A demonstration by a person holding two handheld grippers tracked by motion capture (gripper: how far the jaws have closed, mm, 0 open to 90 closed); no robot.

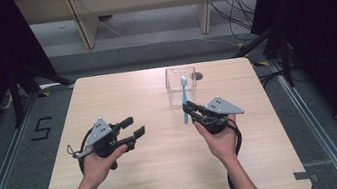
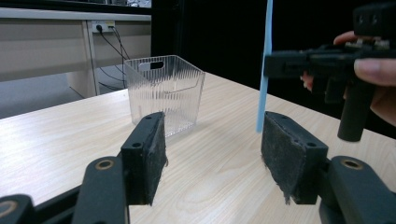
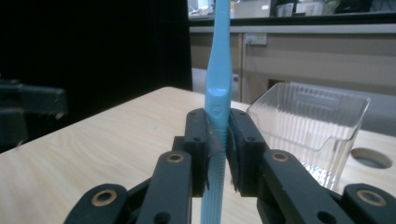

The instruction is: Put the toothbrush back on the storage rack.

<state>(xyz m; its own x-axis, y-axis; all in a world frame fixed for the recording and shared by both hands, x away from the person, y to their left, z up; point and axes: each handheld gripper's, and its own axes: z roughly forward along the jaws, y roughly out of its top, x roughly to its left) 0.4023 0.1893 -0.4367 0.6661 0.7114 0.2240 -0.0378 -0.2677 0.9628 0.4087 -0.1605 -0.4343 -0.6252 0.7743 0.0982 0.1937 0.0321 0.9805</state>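
My right gripper (image 1: 190, 109) clamps the slim light-blue plastic toothbrush (image 1: 185, 99) mid-handle, long axis upright, clear ribbed plastic bin (image 1: 181, 85) just beyond at twelve o'clock on the pale wooden table (image 1: 134, 180); left gripper (image 1: 133, 126) idle, jaws apart, farther off.

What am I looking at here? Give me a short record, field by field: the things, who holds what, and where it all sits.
Setting: a light wooden table
Held thing: blue toothbrush, upright, head up
Right tool: shut on the toothbrush handle, pads pressing both sides
Left tool: open, nothing between its pads
Container: clear ribbed plastic bin, standing on the far part of the table, looks empty
Toothbrush versus bin: in front of the bin in the high view, not inside it
Hands: one person's hand grips each tool, coming in from the near edge
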